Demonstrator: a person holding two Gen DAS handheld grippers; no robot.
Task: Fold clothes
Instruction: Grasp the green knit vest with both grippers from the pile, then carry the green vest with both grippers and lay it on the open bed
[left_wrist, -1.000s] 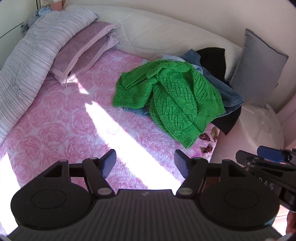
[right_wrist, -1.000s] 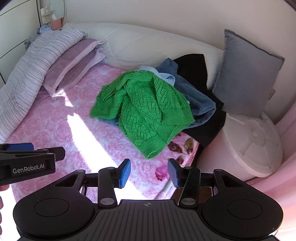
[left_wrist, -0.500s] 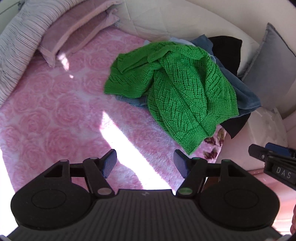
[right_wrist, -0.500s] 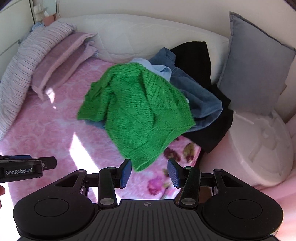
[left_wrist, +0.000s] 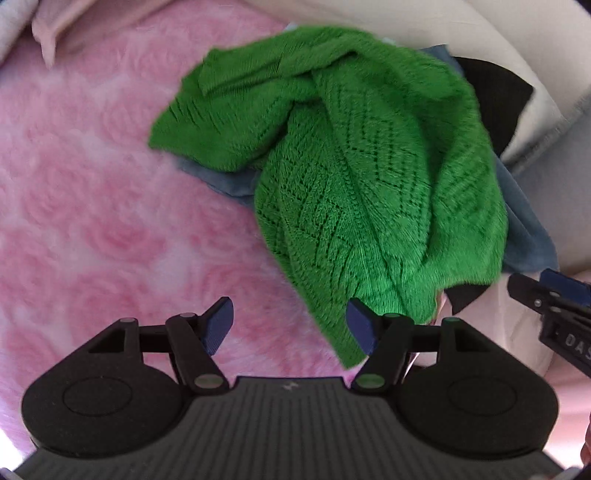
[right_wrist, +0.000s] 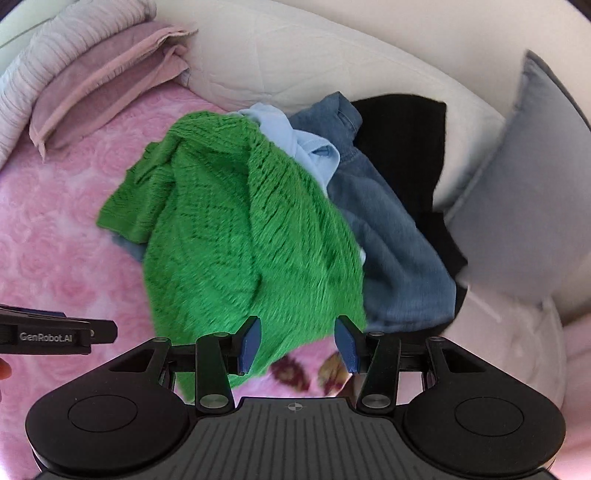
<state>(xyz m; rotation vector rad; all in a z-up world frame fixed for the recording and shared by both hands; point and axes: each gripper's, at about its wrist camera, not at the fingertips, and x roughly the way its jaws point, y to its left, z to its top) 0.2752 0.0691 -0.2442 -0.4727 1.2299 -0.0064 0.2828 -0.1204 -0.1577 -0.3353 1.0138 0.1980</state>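
Note:
A crumpled green knit sweater (left_wrist: 354, 166) lies on top of a clothes pile on the pink rose bedspread (left_wrist: 92, 206); it also shows in the right wrist view (right_wrist: 240, 243). Under it lie a light blue shirt (right_wrist: 295, 144), blue jeans (right_wrist: 391, 236) and a black garment (right_wrist: 410, 147). My left gripper (left_wrist: 291, 325) is open and empty, just short of the sweater's near hem. My right gripper (right_wrist: 297, 341) is open and empty over the sweater's lower edge. Each gripper appears at the edge of the other's view.
A grey cushion (right_wrist: 524, 206) leans at the right beside the white padded headboard (right_wrist: 314, 62). Pink pillows (right_wrist: 103, 85) and a striped quilt (right_wrist: 55, 48) lie at the far left. A white rounded object (right_wrist: 517, 332) sits past the bed's right edge.
Both grippers have moved forward and down toward the green sweater, which now fills much more of each view. Both stay open.

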